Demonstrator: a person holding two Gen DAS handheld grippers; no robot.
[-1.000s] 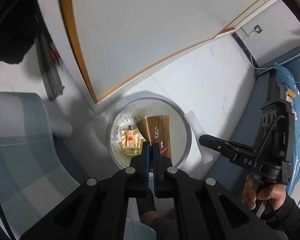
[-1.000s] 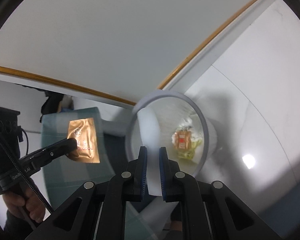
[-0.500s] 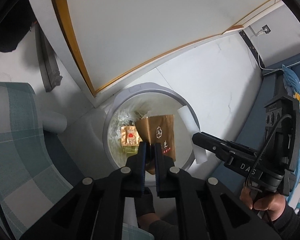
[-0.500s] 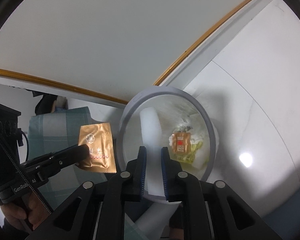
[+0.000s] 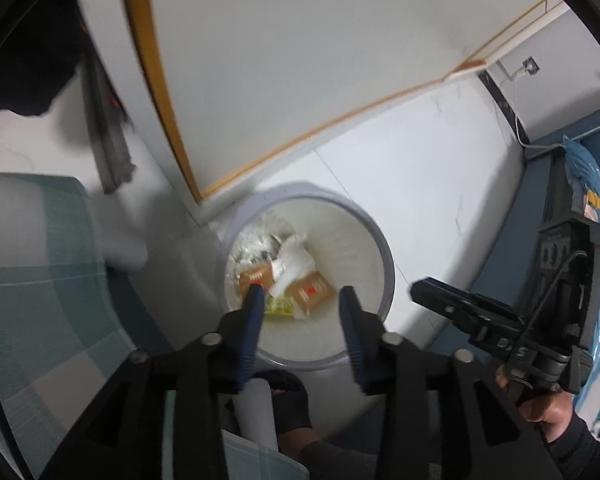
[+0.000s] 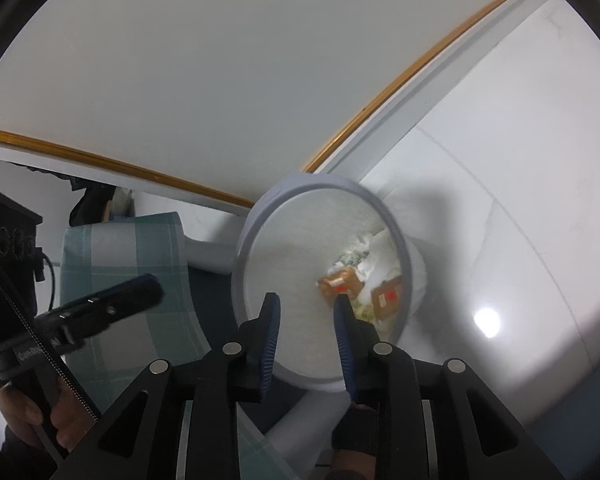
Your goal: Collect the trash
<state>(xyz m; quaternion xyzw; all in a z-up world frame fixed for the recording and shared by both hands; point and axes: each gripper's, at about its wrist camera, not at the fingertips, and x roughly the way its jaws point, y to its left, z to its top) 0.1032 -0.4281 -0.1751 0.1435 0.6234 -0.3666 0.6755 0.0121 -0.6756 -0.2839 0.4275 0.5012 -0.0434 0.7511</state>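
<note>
Grey-rimmed and lined with a pale bag, the round trash bin (image 5: pixel 384 248) stands on the white tiled floor (image 5: pixel 440 168) beside a white panel with a gold-brown edge (image 5: pixel 156 80). At its bottom lie crumpled white paper (image 5: pixel 296 256) and two brown wrappers with red marks: one wrapper (image 5: pixel 310 290) towards the middle, the other (image 5: pixel 256 276) just left of it, with a yellow-green scrap (image 5: pixel 280 306) below them. The left gripper (image 5: pixel 300 300) points down over the bin; its jaws have just been opening and now stand apart with nothing between them. The right gripper (image 6: pixel 306 310) also hangs above the bin's mouth, its jaws likewise just opening and parted around empty air, no pad touching anything. A green-and-white checked cloth (image 5: pixel 40 280) lies to the left of the bin. In the left wrist view, a hand (image 5: pixel 548 412) grips the right gripper's handle near the lower right edge.
</note>
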